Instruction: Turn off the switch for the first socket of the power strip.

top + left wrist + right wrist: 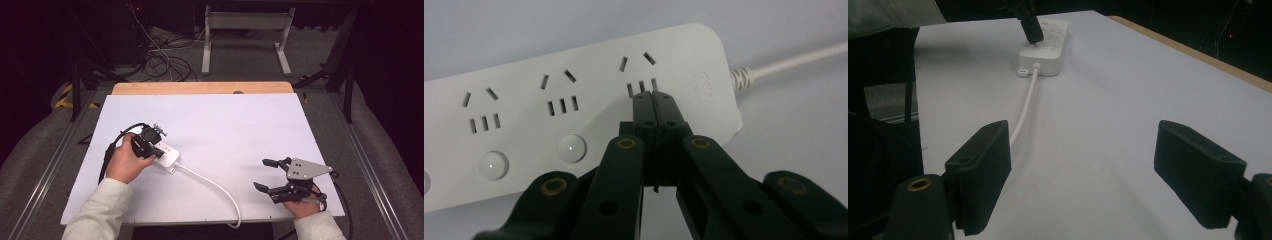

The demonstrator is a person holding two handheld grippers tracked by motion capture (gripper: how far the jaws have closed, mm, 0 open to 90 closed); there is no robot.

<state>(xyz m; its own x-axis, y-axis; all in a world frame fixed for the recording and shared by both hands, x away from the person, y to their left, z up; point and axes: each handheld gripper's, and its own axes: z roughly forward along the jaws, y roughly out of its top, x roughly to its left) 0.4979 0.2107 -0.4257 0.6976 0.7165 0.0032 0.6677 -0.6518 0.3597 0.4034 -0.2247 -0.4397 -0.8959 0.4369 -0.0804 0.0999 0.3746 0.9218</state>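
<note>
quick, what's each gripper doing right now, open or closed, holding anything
Left gripper: closed, jaws pressed together with nothing between them, tips down on the white power strip.
Right gripper: open, holding nothing, over the white table.

One power strip (166, 155); one cable (215, 186); two grippers; perhaps three sockets visible.

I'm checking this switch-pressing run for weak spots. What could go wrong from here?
The left gripper, jaws shut, has its tips on the power strip at the socket slots nearest the cord. If a round button is the aim, the press may miss. Nothing steadies the strip: the right gripper sits open, apart, so a push could slide it.
</note>
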